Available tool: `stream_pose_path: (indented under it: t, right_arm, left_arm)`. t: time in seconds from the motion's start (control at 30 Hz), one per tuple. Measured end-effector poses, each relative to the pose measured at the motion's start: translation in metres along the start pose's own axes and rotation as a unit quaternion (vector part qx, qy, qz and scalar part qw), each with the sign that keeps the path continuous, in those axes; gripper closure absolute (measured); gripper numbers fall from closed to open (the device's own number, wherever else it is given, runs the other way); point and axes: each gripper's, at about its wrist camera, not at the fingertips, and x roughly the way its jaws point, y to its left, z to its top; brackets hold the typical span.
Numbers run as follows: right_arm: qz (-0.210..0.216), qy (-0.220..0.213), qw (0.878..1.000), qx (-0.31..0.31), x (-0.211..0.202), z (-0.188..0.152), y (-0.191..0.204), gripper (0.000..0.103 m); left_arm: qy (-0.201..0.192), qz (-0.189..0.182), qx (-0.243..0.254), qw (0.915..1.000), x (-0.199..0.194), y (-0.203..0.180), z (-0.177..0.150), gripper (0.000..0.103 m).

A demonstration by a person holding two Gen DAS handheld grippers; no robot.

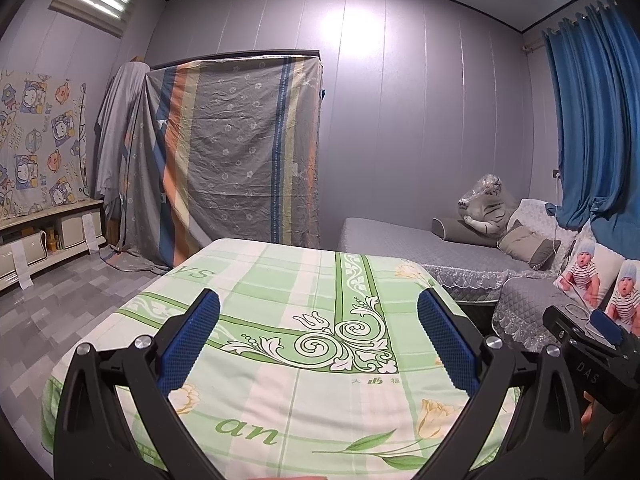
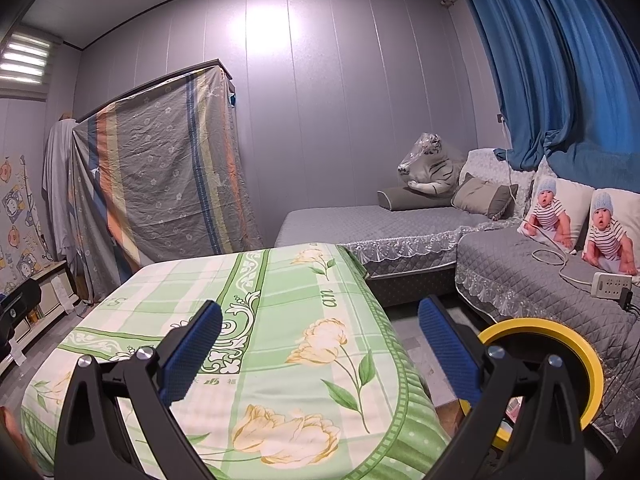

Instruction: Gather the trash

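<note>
Trash: I see none on the worktop ahead of me, nor on the floor that shows; where it lies I cannot tell from here.
Bin: a round container with a yellow rim sits low to the right of my right hand-held gripper, half hidden behind its right finger; I judge it the likely trash bin.
Handling: unseen, so only a guess; household scraps are usually light and crumple, so I would pinch mid-body, gently.
Left hand-held gripper: spread wide, nothing between the blue pads, hovering over the green floral cloth.
Right hand-held gripper: likewise spread and empty, over the worktop's right edge.
Edges: the cloth drops off rounded at the far end and at my right.
Open room: a floor gap lies between the worktop's right edge and the grey sofa, narrow near the bin; wider grey floor opens to my left.
Hazards: a power strip and its cord lie on the sofa, beyond the bin.
</note>
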Motion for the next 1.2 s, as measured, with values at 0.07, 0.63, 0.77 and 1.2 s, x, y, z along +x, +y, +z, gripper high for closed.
stream_pose_path:
  t: [0.07,0.63,0.77,1.2]
  right_arm:
    - [-0.002,0.0,1.0,0.002,0.0,-0.001,0.0,0.008]
    - [-0.008,0.003,1.0,0.007,0.001,-0.003,0.0,0.008]
    - [-0.01,0.005,1.0,0.011,0.002,-0.004,-0.001,0.008]
    - [-0.016,0.01,1.0,0.018,0.003,-0.006,-0.004,0.008]
  left_arm:
    - [0.001,-0.001,0.0,1.0,0.001,-0.001,-0.001,0.008]
    - [0.007,-0.011,0.006,0.9999,0.002,-0.009,-0.005,0.008]
    - [0.008,-0.012,0.007,0.9999,0.003,-0.011,-0.005,0.008]
    - [0.011,-0.019,0.012,0.9997,0.006,-0.017,-0.006,0.008]
